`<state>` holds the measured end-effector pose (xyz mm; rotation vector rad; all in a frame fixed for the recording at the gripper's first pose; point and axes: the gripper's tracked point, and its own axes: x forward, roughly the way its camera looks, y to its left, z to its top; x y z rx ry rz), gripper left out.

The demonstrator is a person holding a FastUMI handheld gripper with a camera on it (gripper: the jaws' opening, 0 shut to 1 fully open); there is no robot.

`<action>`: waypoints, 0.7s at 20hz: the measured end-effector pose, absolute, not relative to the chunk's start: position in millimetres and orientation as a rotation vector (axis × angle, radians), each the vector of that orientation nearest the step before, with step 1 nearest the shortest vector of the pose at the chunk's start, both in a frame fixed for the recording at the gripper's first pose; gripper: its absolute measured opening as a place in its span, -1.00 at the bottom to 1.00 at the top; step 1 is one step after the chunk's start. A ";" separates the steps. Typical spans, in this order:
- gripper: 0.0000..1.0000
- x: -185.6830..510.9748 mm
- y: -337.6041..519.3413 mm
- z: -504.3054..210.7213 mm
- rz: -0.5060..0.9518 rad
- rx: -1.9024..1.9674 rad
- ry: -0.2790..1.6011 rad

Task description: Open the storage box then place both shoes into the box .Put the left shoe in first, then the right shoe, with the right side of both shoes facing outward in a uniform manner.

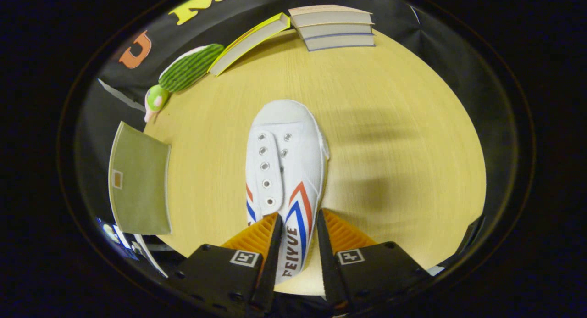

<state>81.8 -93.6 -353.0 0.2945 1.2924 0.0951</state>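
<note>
Hand-held gripper (297, 226) narrowed around the heel end of a white shoe (284, 171), one finger along each side of it. Left finger (270, 244) flat against the shoe's side by the eyelets; right finger (326, 249) close at the striped side, contact there hard to confirm. Not fully closed: gap between the fingers about the width of the shoe.

Shoe lying on the counter (390, 162), toe pointing away from the fingers, upper facing up, no laces in the eyelets. Red and blue stripes on both sides near the heel, lettering along the side next to the right finger. Slightly tilted, so that the striped side shows more than the other.

Left of the shoe, at the counter's edge, an olive-green flat panel (140, 185) with a small tag, perhaps the storage box or its lid; cannot tell which. Beyond the shoe's toe and to the left, a green striped plush toy (183, 72) and a yellow-edged book (250, 42) leaning at an angle. Straight beyond the toe, at the far edge, a stack of three books (335, 29). Soft shadows on the counter right of the shoe.
</note>
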 end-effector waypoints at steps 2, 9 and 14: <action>-0.22 80.8 -93.7 -351.3 0.078 0.328 1.288; -0.82 80.9 -90.1 -344.2 0.055 0.483 1.259; -0.84 79.6 -69.6 -310.0 0.058 0.572 1.224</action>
